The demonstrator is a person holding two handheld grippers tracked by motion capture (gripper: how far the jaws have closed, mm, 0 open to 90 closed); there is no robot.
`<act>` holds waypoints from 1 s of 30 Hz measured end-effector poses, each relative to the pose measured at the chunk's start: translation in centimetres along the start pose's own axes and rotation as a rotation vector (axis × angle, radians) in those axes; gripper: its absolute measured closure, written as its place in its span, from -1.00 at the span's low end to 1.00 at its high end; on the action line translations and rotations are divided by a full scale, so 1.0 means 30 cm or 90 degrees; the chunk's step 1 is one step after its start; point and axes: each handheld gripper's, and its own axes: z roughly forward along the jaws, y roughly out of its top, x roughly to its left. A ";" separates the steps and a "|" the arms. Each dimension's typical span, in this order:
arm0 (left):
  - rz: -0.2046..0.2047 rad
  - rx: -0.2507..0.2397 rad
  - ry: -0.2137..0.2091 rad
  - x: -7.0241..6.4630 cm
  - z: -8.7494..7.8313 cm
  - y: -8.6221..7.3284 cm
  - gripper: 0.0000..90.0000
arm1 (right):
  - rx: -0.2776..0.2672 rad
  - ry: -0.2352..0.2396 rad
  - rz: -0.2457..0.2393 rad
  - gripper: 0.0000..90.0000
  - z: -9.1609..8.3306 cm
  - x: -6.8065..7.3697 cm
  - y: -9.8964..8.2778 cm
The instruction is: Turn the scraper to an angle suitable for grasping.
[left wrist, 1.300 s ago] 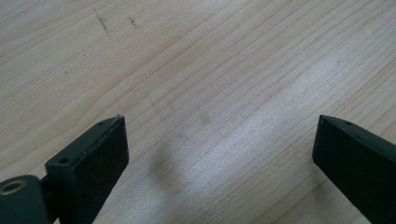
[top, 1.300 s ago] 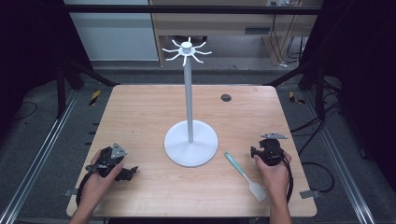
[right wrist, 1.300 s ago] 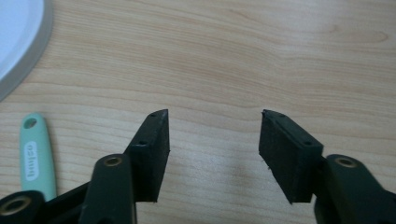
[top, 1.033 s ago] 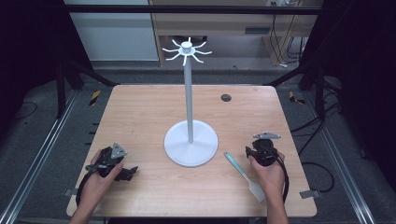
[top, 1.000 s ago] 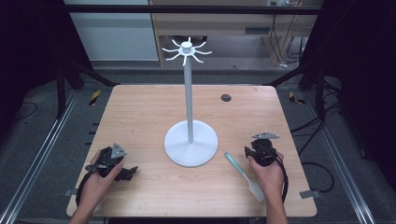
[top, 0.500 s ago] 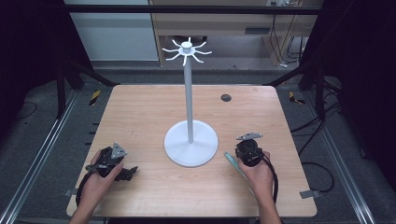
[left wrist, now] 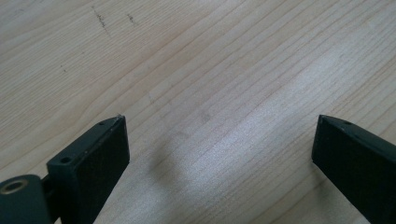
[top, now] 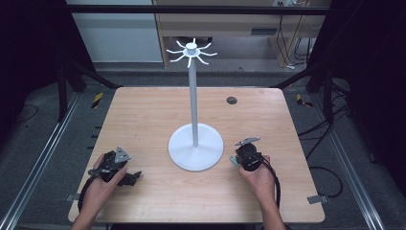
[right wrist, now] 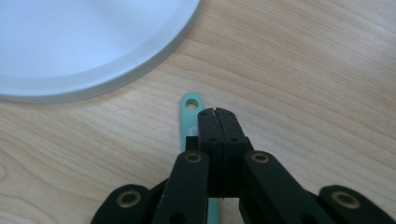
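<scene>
Table [top: 143, 115]: pale wood, the largest thing here; both hands rest on its near edge.
Stand [top: 195, 146]: white, with a round base in the middle of the table, a thin upright pole and a ring of hooks at the top; its base rim shows at the far left of the right gripper view [right wrist: 93, 56].
Right gripper [top: 243, 159]: near right, just right of the base, held by the right hand [top: 261, 175]. Its jaws have just been closing and now meet pad to pad (no gap shows between them) right over the spatula [right wrist: 189, 119].
Spatula: mint-green handle with a hole at its far end, flat on the wood and pointing toward the base; I cannot tell whether the shut jaws pinch it or only sit above it.
Left gripper [top: 129, 178]: near left, well apart from the stand, in the left hand [top: 103, 184]. Its jaws stand wide, with bare wood between them [left wrist: 219, 140].
Plug [top: 231, 100]: small dark disc, far right on the table.
</scene>
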 end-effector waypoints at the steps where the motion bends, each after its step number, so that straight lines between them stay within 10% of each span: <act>1: 0.000 0.000 0.000 0.000 0.000 0.000 -0.92 | 0.000 0.000 0.000 1.00 0.000 0.000 0.000; 15: 0.003 0.002 0.000 -0.002 0.001 0.001 -0.92 | 0.022 -0.004 0.002 1.00 0.021 -0.012 -0.005; 30: 0.003 0.003 0.002 -0.003 0.000 0.001 -0.92 | 0.026 0.062 -0.044 1.00 0.008 0.037 -0.010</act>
